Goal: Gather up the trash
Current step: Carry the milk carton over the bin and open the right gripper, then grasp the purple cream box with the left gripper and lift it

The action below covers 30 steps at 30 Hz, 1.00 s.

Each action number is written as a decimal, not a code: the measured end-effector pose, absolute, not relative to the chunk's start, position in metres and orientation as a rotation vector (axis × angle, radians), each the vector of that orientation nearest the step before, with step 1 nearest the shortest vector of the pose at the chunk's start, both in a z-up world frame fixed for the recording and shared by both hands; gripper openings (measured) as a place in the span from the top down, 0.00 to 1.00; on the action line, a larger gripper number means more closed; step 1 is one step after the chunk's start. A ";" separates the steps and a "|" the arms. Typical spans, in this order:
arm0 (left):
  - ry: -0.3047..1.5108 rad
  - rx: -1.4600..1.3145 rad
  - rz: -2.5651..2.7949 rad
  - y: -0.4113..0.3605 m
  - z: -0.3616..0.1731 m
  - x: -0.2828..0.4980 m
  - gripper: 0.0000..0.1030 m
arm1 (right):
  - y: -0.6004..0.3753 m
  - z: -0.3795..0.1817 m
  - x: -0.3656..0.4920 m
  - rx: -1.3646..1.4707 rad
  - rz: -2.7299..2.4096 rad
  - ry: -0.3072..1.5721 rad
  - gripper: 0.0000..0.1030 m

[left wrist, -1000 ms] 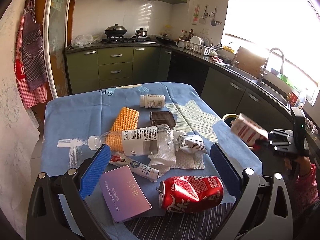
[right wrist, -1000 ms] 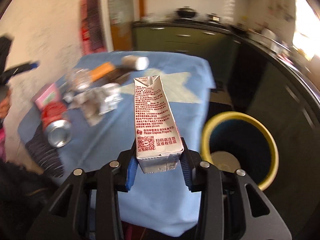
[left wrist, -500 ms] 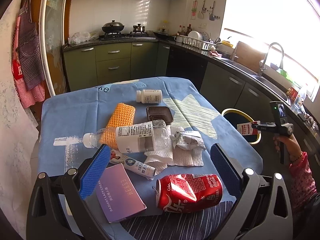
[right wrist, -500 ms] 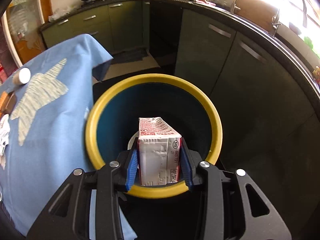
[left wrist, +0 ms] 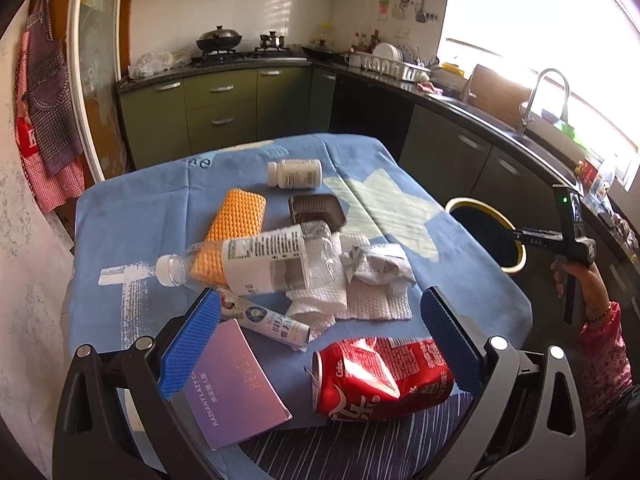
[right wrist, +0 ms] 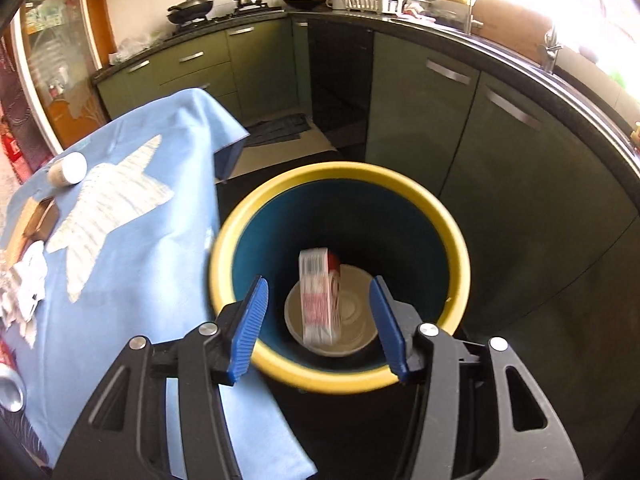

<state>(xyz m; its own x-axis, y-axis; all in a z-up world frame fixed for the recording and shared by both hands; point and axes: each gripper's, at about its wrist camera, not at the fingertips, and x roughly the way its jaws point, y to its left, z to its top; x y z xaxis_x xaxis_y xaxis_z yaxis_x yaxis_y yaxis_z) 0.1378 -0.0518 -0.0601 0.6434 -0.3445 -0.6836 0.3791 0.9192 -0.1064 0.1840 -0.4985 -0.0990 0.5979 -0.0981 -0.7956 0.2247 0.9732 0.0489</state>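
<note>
One milk carton (right wrist: 319, 295), blurred, sits inside the single yellow-rimmed bin (right wrist: 256, 200), clear of the right gripper (right wrist: 319, 316), angled downward, jaws opening. Left gripper (left wrist: 320, 344) spread above one crushed cola can (left wrist: 382, 378).

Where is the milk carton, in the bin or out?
In. The carton shows inside the yellow-rimmed bin, blurred, touching neither open jaw.

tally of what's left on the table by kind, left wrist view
Bottles: 2 (clear water bottle, white pill bottle)
Cans: 1 (crushed red can)
Tubes: 1
Boxes: 1 (purple)
Sponges: 1 (orange)
Trays: 1 (brown)
Paper towel: 1
Crumpled wrappers: 1
Total: 9
</note>
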 end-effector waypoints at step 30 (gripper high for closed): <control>0.992 -0.093 -0.103 0.003 -0.142 0.147 0.35 | -0.448 -0.100 0.167 0.137 -0.060 0.905 0.50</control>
<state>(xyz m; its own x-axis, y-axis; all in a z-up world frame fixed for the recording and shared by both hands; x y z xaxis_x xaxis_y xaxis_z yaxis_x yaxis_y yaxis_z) 0.1465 0.0032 -0.1425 0.5426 -0.1292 -0.8300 0.0440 0.9911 -0.1255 0.1668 -0.4483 -0.1002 0.6166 0.0060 -0.7873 0.1093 0.9896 0.0931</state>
